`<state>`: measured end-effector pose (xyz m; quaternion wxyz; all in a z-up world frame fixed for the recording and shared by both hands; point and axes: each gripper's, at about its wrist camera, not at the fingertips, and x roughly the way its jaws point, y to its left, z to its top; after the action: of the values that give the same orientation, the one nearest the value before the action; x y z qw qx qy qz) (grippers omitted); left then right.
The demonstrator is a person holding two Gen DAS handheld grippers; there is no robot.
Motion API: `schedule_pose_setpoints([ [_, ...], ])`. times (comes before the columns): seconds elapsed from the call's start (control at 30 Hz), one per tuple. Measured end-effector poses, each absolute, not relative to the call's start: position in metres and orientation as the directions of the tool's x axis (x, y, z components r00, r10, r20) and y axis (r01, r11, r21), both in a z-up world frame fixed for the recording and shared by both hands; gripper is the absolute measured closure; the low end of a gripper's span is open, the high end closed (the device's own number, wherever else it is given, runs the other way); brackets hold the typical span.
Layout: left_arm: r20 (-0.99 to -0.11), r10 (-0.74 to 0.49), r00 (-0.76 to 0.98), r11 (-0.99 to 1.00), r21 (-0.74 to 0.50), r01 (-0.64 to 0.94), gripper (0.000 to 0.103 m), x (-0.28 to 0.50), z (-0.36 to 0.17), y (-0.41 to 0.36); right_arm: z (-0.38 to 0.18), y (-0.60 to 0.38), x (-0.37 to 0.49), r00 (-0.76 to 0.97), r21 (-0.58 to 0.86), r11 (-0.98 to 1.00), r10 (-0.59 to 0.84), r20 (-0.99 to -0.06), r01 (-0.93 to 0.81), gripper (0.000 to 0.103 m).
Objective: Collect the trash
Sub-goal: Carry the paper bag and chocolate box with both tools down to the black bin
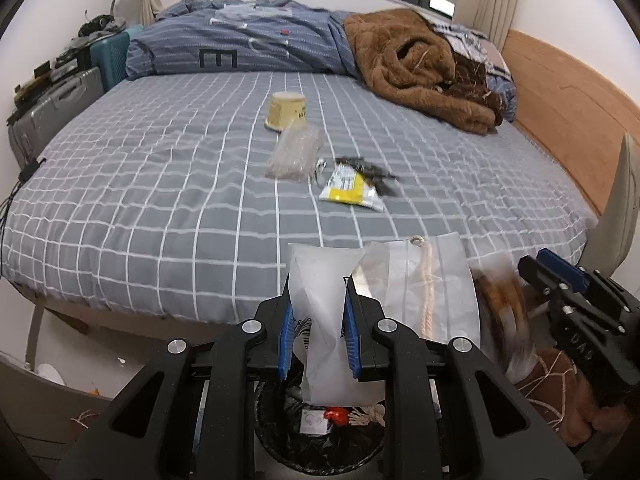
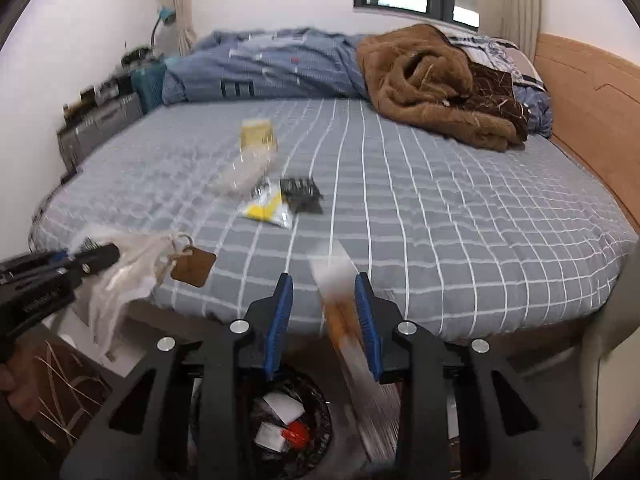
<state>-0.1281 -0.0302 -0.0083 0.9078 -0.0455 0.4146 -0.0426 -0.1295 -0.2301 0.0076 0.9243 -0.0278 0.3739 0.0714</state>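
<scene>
My left gripper [image 1: 318, 312] is partly open with a white plastic bag [image 1: 324, 320] hanging between its fingers, above a black-lined trash bin [image 1: 320, 440]. My right gripper [image 2: 324, 312] is open; a blurred orange-and-white wrapper [image 2: 348, 332] lies against its right finger, dropping toward the bin [image 2: 288, 424]. On the bed lie a yellow cup [image 1: 286, 110], a clear plastic bag [image 1: 294, 154] and a yellow-and-black wrapper [image 1: 354, 186]. These also show in the right wrist view: cup [image 2: 258, 136], clear bag [image 2: 242, 172], wrapper [image 2: 276, 202].
The bed [image 1: 160, 200] has a grey checked sheet, with a blue duvet [image 1: 240, 40] and a brown blanket [image 1: 420, 68] at the back. Suitcases [image 1: 56, 108] stand on the left, a wooden headboard [image 1: 568, 120] on the right.
</scene>
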Motion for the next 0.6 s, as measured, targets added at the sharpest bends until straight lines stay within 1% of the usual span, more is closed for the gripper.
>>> schedule_pose_setpoints([
  [0.17,-0.769,-0.124,0.627,0.991,-0.128,0.038,0.083,-0.133,-0.028,-0.031,-0.015,-0.228,-0.132,0.669,0.033,0.983,0.147,-0.729,-0.181,0.071],
  [0.2,-0.773,-0.123,0.622,0.991,-0.128,0.036,0.083,-0.134,-0.031,-0.031,-0.020,-0.228,-0.132,0.661,0.037,0.983,0.149,-0.736,-0.180,0.069],
  [0.27,-0.789,-0.122,0.602,0.991,-0.132,0.027,0.083,-0.134,-0.044,-0.028,-0.031,-0.229,-0.131,0.638,0.058,0.980,0.169,-0.752,-0.191,0.063],
  [0.33,-0.800,-0.118,0.589,0.991,-0.131,0.021,0.083,-0.135,-0.054,-0.026,-0.037,-0.227,-0.131,0.628,0.064,0.978,0.176,-0.758,-0.197,0.050],
  [0.37,-0.808,-0.119,0.577,0.991,-0.133,0.017,0.083,-0.135,-0.062,-0.025,-0.042,-0.226,-0.131,0.623,0.066,0.978,0.178,-0.761,-0.199,0.048],
  [0.47,-0.819,-0.122,0.561,0.990,-0.140,0.010,0.083,-0.136,-0.076,-0.023,-0.056,-0.222,-0.128,0.601,0.080,0.975,0.190,-0.777,-0.205,0.036],
  [0.5,-0.823,-0.117,0.556,0.991,-0.137,0.006,0.083,-0.137,-0.082,-0.023,-0.059,-0.222,-0.128,0.598,0.082,0.976,0.190,-0.779,-0.204,0.031],
  [0.57,-0.833,-0.115,0.541,0.991,-0.134,0.005,0.083,-0.137,-0.090,-0.023,-0.067,-0.221,-0.128,0.585,0.088,0.975,0.194,-0.788,-0.204,0.026],
  [0.6,-0.837,-0.115,0.534,0.991,-0.135,0.002,0.083,-0.136,-0.096,-0.023,-0.071,-0.220,-0.127,0.578,0.089,0.975,0.193,-0.793,-0.204,0.021],
])
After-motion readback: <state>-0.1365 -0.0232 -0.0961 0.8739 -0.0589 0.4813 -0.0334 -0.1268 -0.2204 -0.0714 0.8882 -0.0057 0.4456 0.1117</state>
